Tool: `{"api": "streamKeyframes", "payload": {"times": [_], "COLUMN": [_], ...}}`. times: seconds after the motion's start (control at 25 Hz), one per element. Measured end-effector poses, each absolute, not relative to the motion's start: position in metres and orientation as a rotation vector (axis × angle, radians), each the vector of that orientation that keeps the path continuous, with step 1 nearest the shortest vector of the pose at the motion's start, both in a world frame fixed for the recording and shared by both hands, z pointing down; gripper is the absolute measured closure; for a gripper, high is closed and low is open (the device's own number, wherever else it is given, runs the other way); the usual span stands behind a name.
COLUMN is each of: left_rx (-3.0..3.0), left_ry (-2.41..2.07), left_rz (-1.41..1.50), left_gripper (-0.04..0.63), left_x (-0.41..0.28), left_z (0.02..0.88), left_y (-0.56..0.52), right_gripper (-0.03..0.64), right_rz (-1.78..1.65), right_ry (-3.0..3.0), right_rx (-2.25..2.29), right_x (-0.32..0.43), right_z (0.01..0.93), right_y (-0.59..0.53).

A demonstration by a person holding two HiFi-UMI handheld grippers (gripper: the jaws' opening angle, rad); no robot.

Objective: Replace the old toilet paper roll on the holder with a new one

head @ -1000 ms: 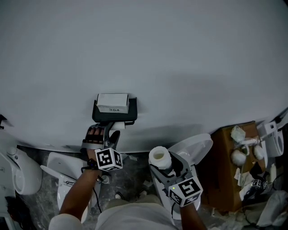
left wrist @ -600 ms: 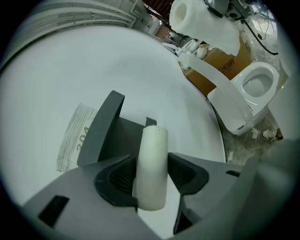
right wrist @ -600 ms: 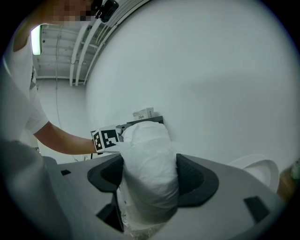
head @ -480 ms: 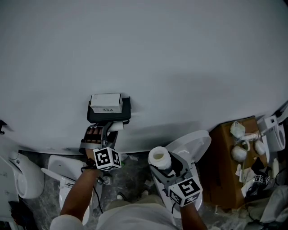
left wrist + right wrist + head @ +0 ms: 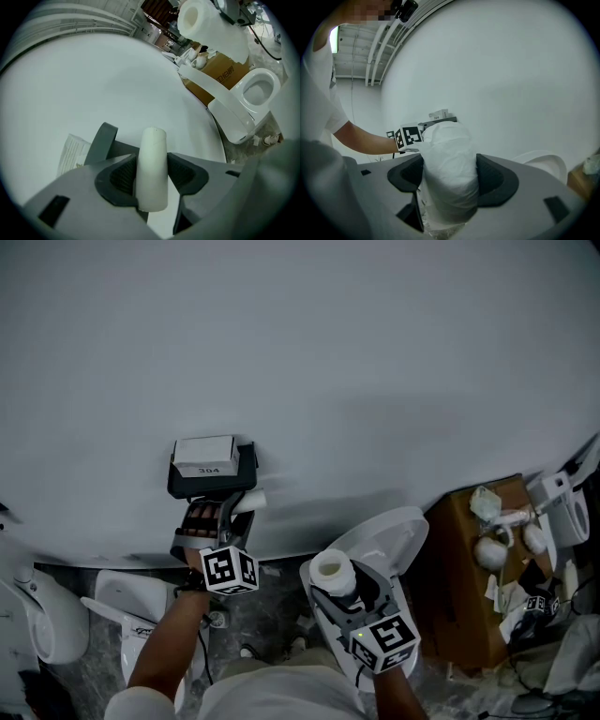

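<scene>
Pale grey wall across nearly all of the head view, bare apart from the black holder point(image 5: 211, 479) at lower left, topped by a small white box point(image 5: 206, 456). Just below and right of the holder, left gripper point(image 5: 151, 177) clamped on the old core point(image 5: 153, 150) — pads pressed to both sides of the bare white tube, with its far end poking out past the jaws. Hard to tell whether already clear of the holder or only just beside it. Likely step: drawing the spent core away to free the holder. Keep the squeeze light enough not to crush thin card, yet firm enough not to drop it. Pull straight along the core's own axis, never at a slant, to avoid snagging. Then put the core down well away from the holder before anything else. Further right, right gripper point(image 5: 451, 180) closed around the new roll point(image 5: 332, 570), full and white, hollow end up, near the open toilet point(image 5: 398, 535) and well apart from the holder. Keep it waiting there, out of the left arm's path. Bring it over only after emptying the holder, lining up the hollow before sliding on. Beware of the loose outer layer crumpling under the pads. At far right, a cardboard box point(image 5: 464, 577) — no part in this step.
</scene>
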State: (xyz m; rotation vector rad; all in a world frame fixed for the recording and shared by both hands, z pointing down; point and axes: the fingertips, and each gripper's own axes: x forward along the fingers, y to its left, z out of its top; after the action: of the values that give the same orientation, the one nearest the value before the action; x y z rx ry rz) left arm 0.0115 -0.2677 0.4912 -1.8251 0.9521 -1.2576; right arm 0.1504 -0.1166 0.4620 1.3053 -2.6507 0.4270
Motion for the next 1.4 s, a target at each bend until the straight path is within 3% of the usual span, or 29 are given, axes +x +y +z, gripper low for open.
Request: {"api": "streamKeyframes", "payload": {"times": [1.4], "left_rx": [-1.956], "left_ry": [0.836], "left_rz": [-1.026], "left_gripper": [0.394], "left_x": [0.121], "left_z": [0.487], "left_y": [-0.271], "right_gripper": [0.291], "right_rz": [0.489], "right_ry": [-2.528], "right_rx": [1.46], "right_x": [0.201], "right_z": [0.479], "right_y": [-0.098]}}
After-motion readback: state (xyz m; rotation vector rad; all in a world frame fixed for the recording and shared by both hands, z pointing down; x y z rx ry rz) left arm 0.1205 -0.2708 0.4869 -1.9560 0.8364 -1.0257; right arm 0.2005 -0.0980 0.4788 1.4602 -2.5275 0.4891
